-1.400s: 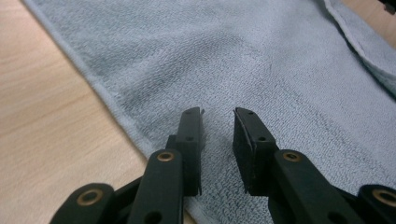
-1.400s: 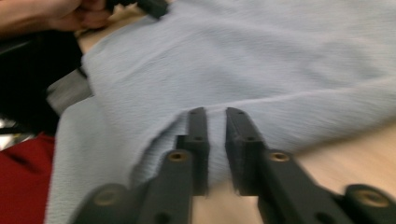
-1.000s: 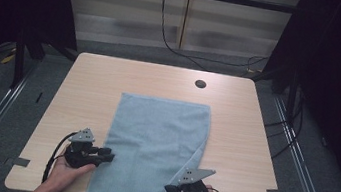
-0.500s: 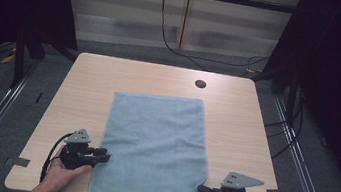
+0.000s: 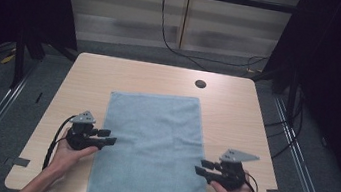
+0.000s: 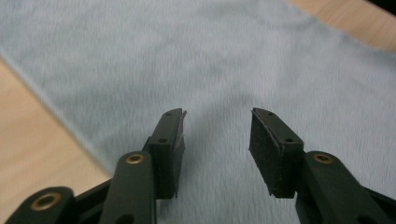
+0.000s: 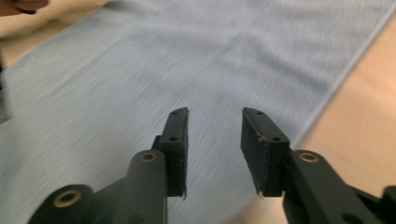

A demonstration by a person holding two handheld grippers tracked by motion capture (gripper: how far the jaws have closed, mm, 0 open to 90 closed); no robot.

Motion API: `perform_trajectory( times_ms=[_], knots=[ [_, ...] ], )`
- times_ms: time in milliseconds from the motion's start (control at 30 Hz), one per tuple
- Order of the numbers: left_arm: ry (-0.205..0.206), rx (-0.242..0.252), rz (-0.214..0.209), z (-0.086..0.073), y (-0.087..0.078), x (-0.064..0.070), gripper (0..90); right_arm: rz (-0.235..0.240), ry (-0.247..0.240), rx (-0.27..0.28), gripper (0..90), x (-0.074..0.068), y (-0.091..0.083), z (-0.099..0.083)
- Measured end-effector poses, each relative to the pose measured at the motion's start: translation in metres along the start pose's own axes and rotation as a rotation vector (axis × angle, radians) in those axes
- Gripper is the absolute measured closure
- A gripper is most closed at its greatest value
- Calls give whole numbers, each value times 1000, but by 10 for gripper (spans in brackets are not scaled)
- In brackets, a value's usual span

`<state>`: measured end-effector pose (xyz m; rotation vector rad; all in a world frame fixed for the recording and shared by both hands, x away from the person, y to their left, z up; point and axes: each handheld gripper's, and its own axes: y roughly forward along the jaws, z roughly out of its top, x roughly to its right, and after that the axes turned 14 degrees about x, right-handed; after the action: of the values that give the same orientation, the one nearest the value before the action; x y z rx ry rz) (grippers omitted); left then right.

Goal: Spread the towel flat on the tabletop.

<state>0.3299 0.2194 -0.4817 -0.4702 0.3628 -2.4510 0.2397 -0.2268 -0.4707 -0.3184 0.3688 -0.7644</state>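
A: Towel status? Quick.

B: Light blue towel [image 5: 151, 149] lies flat on the wooden table [image 5: 238, 100], long side running away from me, near end hanging over the table's front edge. 1 s ago its near right corner was lifted and folded up in my right gripper; now that corner is down and the cloth is spread.

A: Left gripper?

B: My left gripper [image 5: 108, 137] sits at the towel's left edge, tips just over the cloth. Jaws wide apart, nothing between them; in the left gripper view [image 6: 217, 140] I see towel through the gap. Same spot as 0.5 s ago, roughly.

A: Right?

B: My right gripper [image 5: 203, 167] is at the towel's right edge, tips pointing in at the cloth. 0.5 s ago it was farther toward me, near the front corner; it has moved up along the edge. Jaws parted, holding nothing, towel showing between them in the right gripper view [image 7: 215, 140].

A: Anything else?

B: 1 dark round hole [image 5: 200, 84] in the table, beyond the towel's far right corner, apart from it.
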Motion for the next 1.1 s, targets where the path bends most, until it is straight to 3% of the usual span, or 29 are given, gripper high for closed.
perform_trajectory(
  times_ms=[67, 100, 233, 367, 500, 567, 600, 633, 667, 733, 833, 900, 933, 1000, 1033, 1100],
  knots=[
    [12, 11, 20, 3, 6, -6, 530, 4, -10, -12, 582, 10, 19, 9],
    [-1, 18, 28, 3, 9, -10, 530, 1, -17, -22, 561, 15, 28, 12],
    [3, -19, 50, -1, 16, -19, 528, -8, -12, -58, 511, 35, 62, 17],
    [14, -29, 68, -4, 17, -24, 489, -33, -29, -86, 455, 43, 84, 15],
    [11, -3, 91, 1, 23, -31, 452, -53, -42, -62, 446, 47, 96, 20],
    [2, -32, 88, 5, 29, -33, 451, -63, -25, -41, 437, 51, 102, 26],
    [21, -25, 101, 5, 30, -34, 451, -63, -29, -38, 434, 53, 106, 28],
    [13, -14, 101, 5, 32, -35, 452, -72, -34, -39, 428, 54, 109, 30],
    [15, -28, 97, 3, 34, -35, 451, -78, -36, -50, 426, 55, 113, 30],
    [74, -87, 133, -1, 38, -34, 437, -92, -53, -79, 420, 56, 118, 29],
    [72, -81, 125, -2, 39, -34, 393, -103, -75, -66, 429, 53, 119, 26],
    [69, -76, 126, -3, 40, -31, 373, -110, -95, -82, 496, 49, 117, 25],
    [89, -79, 126, -4, 40, -30, 364, -115, -118, -88, 578, 46, 115, 25],
    [114, -83, 110, -6, 40, -26, 365, -102, -110, -98, 719, 43, 108, 23],
    [119, -83, 105, -6, 40, -24, 391, -90, -98, -98, 765, 43, 105, 21],
    [148, -95, 104, -6, 38, -21, 529, -77, -84, -102, 804, 44, 96, 18]
  ],
)
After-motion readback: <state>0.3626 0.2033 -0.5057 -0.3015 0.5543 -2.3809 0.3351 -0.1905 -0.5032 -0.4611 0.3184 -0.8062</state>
